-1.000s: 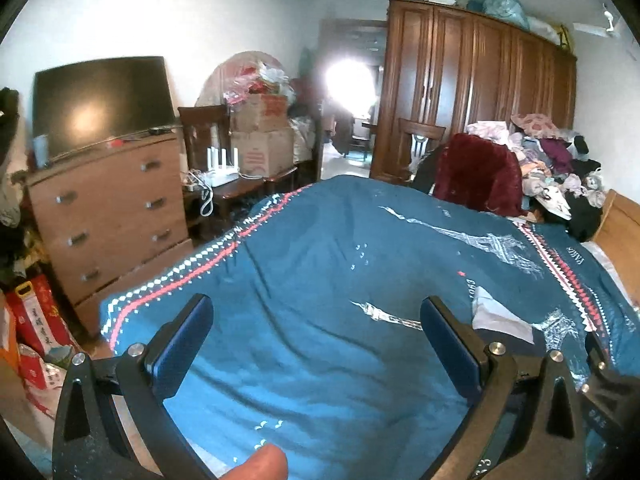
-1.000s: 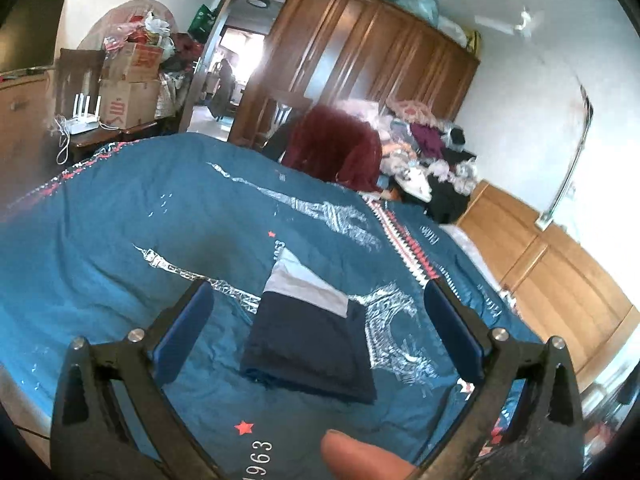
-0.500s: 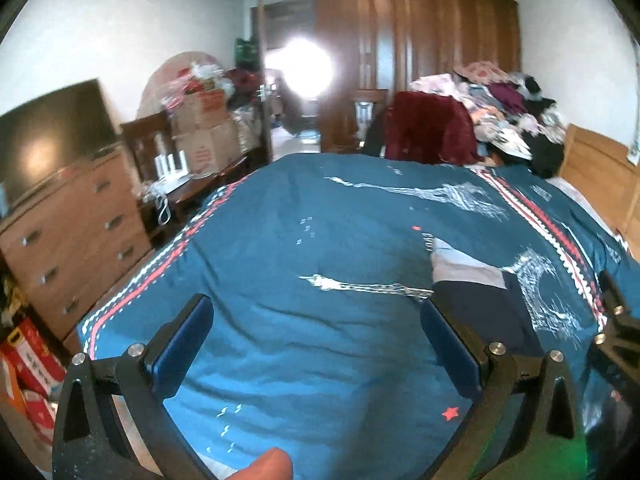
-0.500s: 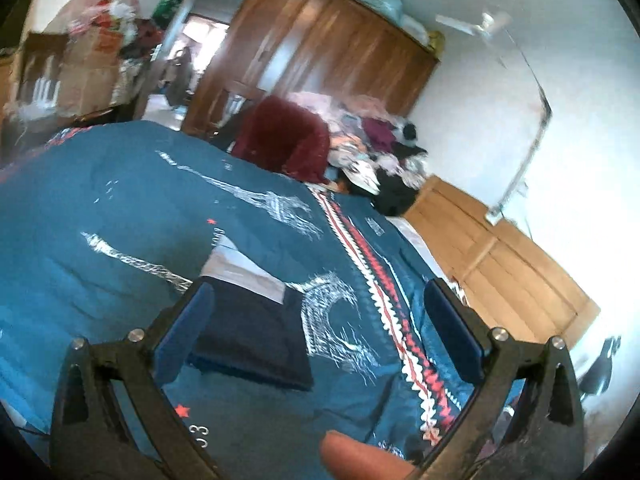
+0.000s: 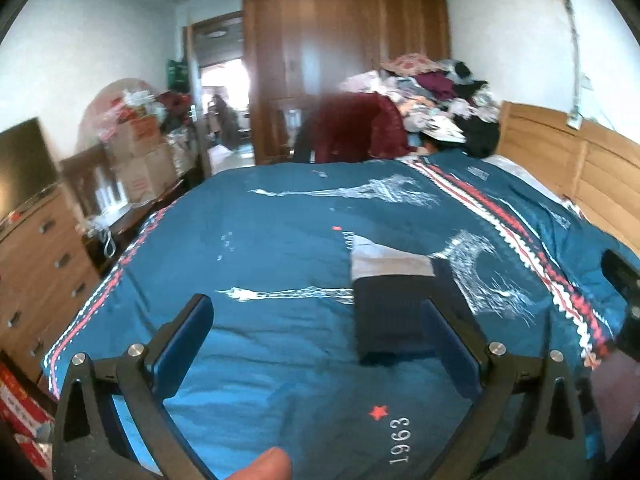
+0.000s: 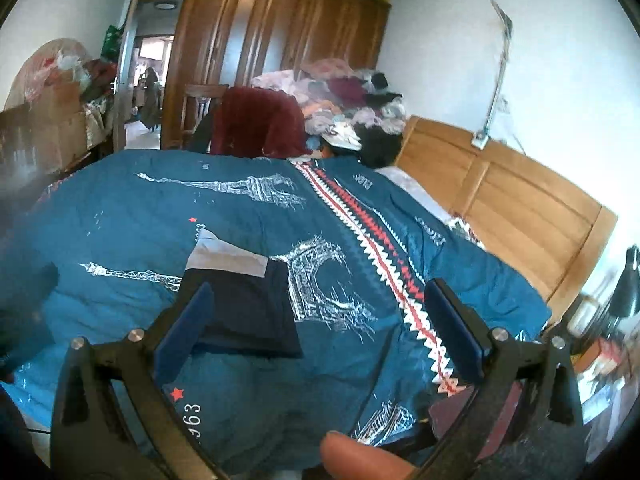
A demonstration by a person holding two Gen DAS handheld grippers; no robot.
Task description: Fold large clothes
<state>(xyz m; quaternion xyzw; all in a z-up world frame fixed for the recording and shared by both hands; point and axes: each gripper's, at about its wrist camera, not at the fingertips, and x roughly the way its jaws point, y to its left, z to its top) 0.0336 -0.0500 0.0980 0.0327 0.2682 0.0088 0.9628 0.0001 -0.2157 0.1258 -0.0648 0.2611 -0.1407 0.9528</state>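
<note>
A folded garment, dark navy with a pale grey band at its far end, lies flat on the teal bedspread. It also shows in the right wrist view. My left gripper is open and empty, held above the near part of the bed; its right finger overlaps the garment's near right edge in view. My right gripper is open and empty, above the bed just right of the garment.
A heap of unfolded clothes and a dark red garment sit at the far end of the bed. A wooden headboard runs along the right. A dresser, boxes and wardrobe stand left and behind.
Both grippers have swung to the right, so the folded garment has moved leftward in both views and the headboard has come into sight. Both stay open and empty.
</note>
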